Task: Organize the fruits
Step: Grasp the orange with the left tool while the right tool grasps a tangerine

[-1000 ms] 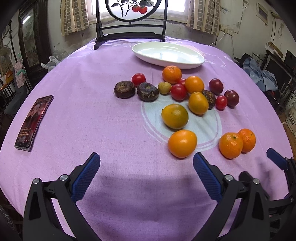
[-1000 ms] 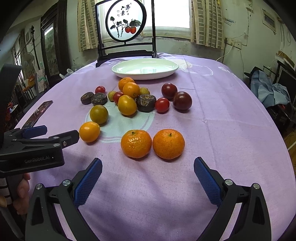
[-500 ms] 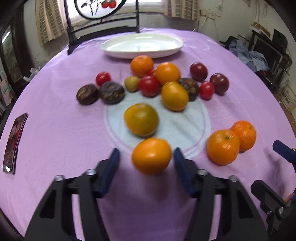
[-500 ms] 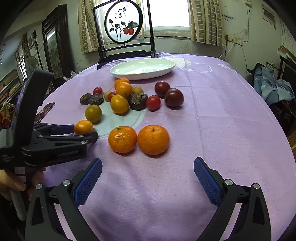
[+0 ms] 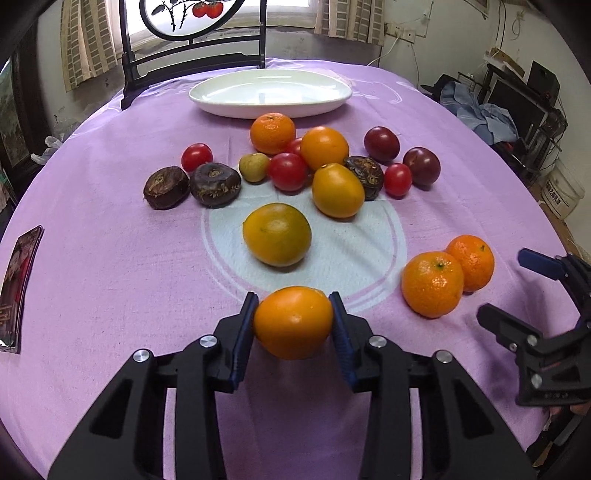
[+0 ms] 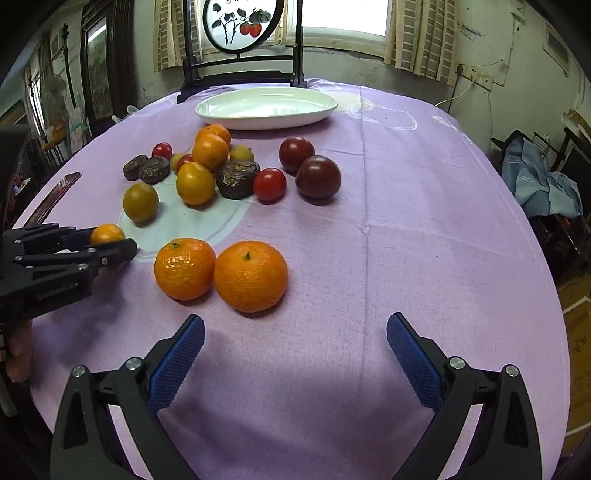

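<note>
Phone (image 5: 16, 288) at the purple tablecloth's (image 5: 110, 295) left edge; round painted screen (image 6: 243, 26) beyond; heaped blue clothes (image 6: 543, 184) right

Both wrist views face the white plate (image 5: 269, 94) low across the table.

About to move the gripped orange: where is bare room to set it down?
The white oval plate is bare. Purple cloth right of the two dark plums is open too. It is crowded between the plate and the two mandarins.
</note>
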